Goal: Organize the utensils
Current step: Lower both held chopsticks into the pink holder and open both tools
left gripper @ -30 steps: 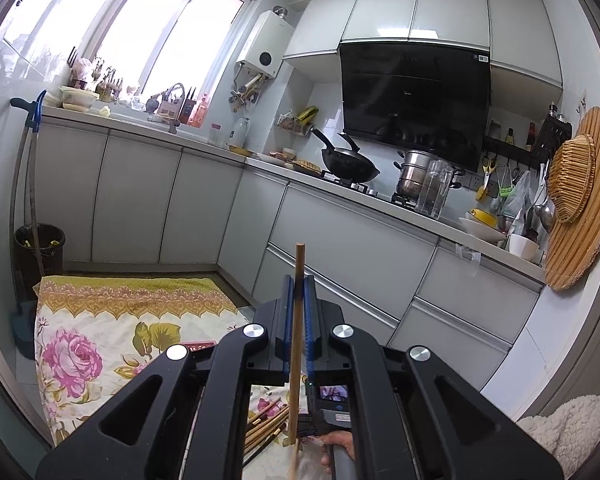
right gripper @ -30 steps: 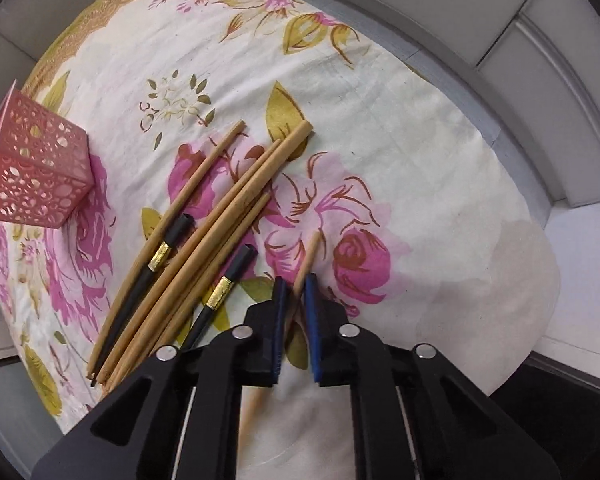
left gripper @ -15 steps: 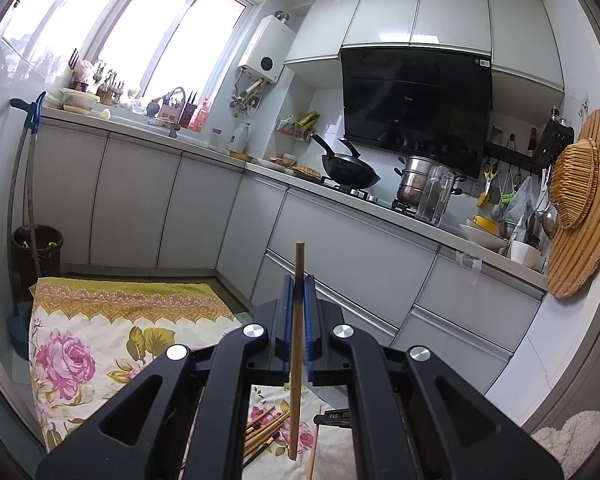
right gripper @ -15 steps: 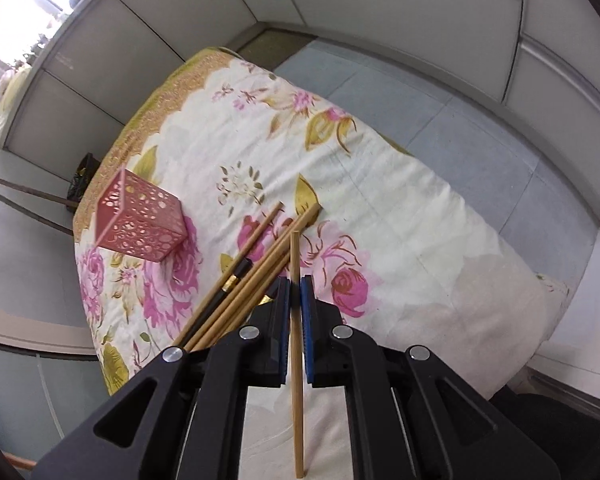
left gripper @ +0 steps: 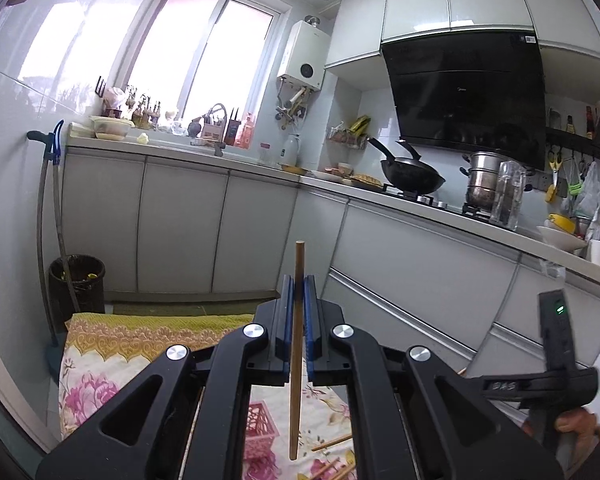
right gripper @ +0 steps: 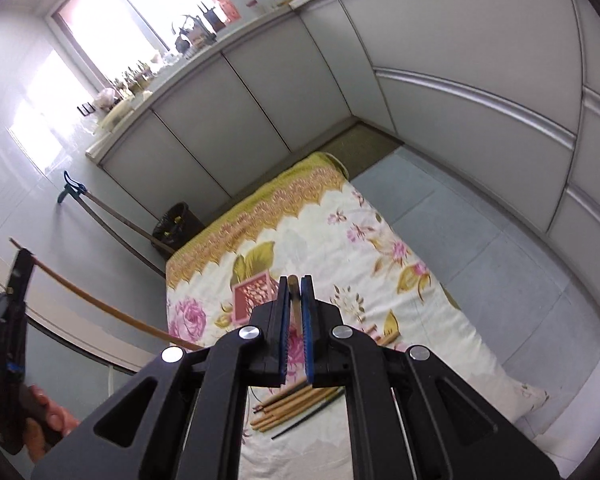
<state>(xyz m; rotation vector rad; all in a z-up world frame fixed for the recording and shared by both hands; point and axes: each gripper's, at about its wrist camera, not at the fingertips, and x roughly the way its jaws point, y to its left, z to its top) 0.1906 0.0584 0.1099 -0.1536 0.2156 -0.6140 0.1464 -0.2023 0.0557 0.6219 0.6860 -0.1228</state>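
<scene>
My left gripper [left gripper: 299, 304] is clamped tight on a long wooden chopstick [left gripper: 297, 360], held upright over the floral cloth [left gripper: 96, 344]. My right gripper [right gripper: 295, 312] pinches another wooden chopstick [right gripper: 293, 298]. The pink perforated holder [right gripper: 254, 294] sits on the cloth, with the loose chopsticks [right gripper: 288, 404] nearby.

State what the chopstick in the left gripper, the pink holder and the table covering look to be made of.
Chopstick: probably bamboo or wood, matte tan, unpainted.
Pink holder: likely plastic or coated metal; punched with holes.
Table covering: woven fabric, printed with flowers, scalloped yellow border.
</scene>
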